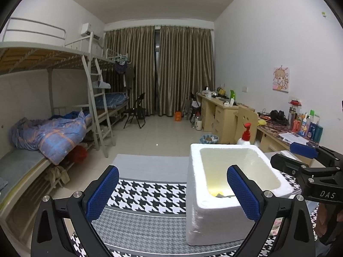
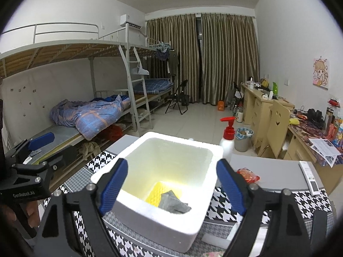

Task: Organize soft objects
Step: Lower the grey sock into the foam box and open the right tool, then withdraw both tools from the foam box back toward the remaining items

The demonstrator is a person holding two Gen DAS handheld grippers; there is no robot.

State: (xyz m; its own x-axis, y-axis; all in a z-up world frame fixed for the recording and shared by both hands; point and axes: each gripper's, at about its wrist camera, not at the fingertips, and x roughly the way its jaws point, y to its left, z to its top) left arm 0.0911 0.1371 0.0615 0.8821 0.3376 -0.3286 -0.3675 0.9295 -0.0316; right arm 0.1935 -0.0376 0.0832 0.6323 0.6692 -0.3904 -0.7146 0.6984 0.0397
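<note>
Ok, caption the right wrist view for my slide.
Open right gripper above foam box holding yellow sponge and grey cloth.

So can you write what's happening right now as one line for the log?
left gripper: open, empty | right gripper: open, empty, above foam box | yellow sponge and grey cloth: inside box

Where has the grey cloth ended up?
In the right wrist view, the crumpled grey cloth lies at the bottom of the white foam box, partly on top of a yellow textured sponge, toward the box's near wall.
</note>
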